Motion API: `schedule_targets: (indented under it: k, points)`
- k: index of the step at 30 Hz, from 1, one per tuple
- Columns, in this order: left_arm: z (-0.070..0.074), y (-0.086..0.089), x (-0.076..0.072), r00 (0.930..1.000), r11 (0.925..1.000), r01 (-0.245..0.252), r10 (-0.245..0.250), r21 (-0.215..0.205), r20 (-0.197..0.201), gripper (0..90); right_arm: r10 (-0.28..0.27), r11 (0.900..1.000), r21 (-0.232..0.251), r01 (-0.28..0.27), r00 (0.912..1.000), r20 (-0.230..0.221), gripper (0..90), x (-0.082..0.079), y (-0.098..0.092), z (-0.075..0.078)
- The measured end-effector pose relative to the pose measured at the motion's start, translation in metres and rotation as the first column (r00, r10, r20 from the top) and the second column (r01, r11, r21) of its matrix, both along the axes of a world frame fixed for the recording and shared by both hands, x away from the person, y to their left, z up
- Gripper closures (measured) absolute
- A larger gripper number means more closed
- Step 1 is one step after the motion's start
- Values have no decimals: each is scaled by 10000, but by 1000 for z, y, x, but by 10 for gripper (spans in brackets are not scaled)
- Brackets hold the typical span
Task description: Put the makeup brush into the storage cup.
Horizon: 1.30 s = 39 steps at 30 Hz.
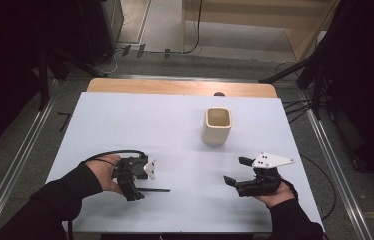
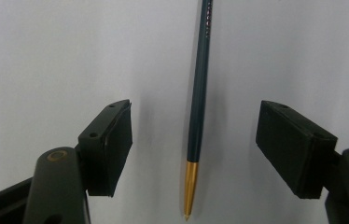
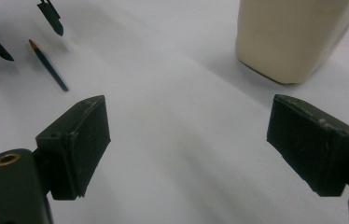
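Black jaws of the left gripper (image 2: 196,149) stand spread on either side of a dark teal pen (image 2: 199,93) with a gold tip, which lies flat on the white table (image 2: 46,56). Neither pad touches the barrel; bare table shows on both sides of it. In that gripper's own view the pen runs straight up between the pads, gold point nearest the camera, so the hand looks lined up to close across the barrel just above the tip. That reads as the approach to a pick-up, with the grasp not yet made.

From the high view the pen (image 1: 156,190) lies near the front left of the table, one end at the left gripper (image 1: 136,186) and the rest sticking out toward the middle. A cream ceramic cup (image 1: 217,126) with a squared rim stands upright and empty farther back, right of centre and well apart from the pen; it is the likely place for the pen to go.

Over at the front right, the right gripper (image 1: 237,171) rests low in the person's hand, jaws wide and holding nothing, pointed toward the middle of the table as if waiting.

Faint marks near the pen's far end are too blurred to read, and no other label or brand is legible.
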<state>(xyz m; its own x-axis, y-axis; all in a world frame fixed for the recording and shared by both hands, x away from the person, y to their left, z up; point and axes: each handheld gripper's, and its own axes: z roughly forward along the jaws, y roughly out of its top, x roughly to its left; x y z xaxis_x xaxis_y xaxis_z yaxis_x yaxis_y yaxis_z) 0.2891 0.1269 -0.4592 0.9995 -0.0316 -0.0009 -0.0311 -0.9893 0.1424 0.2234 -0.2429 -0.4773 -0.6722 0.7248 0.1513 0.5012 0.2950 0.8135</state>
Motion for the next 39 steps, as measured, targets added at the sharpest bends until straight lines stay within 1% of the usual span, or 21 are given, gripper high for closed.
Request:
schedule_targets:
  k: [2,4,8,9,10,11,12,13,16,22,24,25,26,27,29,31,33,36,37,39]
  points:
    - [-3,-1,-1,10000,10000,-15,16,61,-41,298,12,10000,-9,-12,10000,3,142,0,0,0]
    - [-5,-2,-1,10000,9998,11,-11,209,-15,309,6,10000,-10,-6,10000,-9,142,0,0,0]
    - [-8,-4,-2,9997,9995,73,-80,303,211,358,24,10000,-14,-24,10000,20,143,0,0,0]
    - [-8,-4,-2,9997,9995,73,-80,303,211,380,24,10000,-14,-24,10000,20,143,0,0,0]
    - [-9,-4,-2,9998,9994,76,-81,326,176,380,29,10000,-27,-29,10000,36,143,0,0,0]
    - [-10,-4,-2,9997,9989,97,-108,462,231,405,34,10000,-13,-34,10000,42,145,0,0,0]
    - [-10,-4,-2,9997,9989,97,-108,462,231,415,34,10000,-17,-34,10000,51,145,0,0,0]
    - [-11,-4,-1,9996,9983,30,-47,579,284,427,44,10000,-19,-44,10000,64,145,0,0,0]
    - [-13,-3,0,9995,9980,23,-43,638,313,448,41,10000,-15,-41,10000,65,145,0,0,0]
    - [-14,-2,-1,9998,9978,0,-14,658,206,482,2,10000,-59,-2,10000,-8,145,0,0,0]
    - [-13,-2,-1,9998,9975,76,-90,699,205,529,-15,10000,-65,14,10000,-25,145,0,0,0]
    - [-14,-2,-2,9998,9980,101,-113,629,190,529,-15,10000,-65,14,10000,-25,145,0,0,0]
    - [-13,-2,-3,9997,9976,148,-160,679,186,557,-21,10000,-66,21,10000,-26,145,0,0,0]
    - [-13,-2,-3,9998,9980,99,-109,625,156,602,-18,10000,-58,18,10000,-27,145,0,0,0]
    - [-13,-2,-4,9999,9981,74,-83,611,138,618,-15,10000,-60,15,10000,-38,145,0,0,-1]
    - [-13,-2,-4,9999,9979,60,-69,652,136,662,-8,10000,-82,8,10000,-50,145,0,0,-1]
    - [-13,-3,-5,9999,9977,-10,0,674,138,751,-16,9999,-111,15,10000,-52,145,1,0,-1]
    - [-13,-3,-5,10000,9973,-11,5,731,83,828,-31,9999,-111,31,10000,-57,145,1,0,-1]
    - [-13,-4,-5,10000,9967,-50,44,810,80,836,-33,9999,-106,32,10000,-80,145,1,0,-1]
    - [-13,-4,-5,10000,9967,-63,57,812,71,839,-18,9999,-134,18,10000,-69,145,1,0,-1]
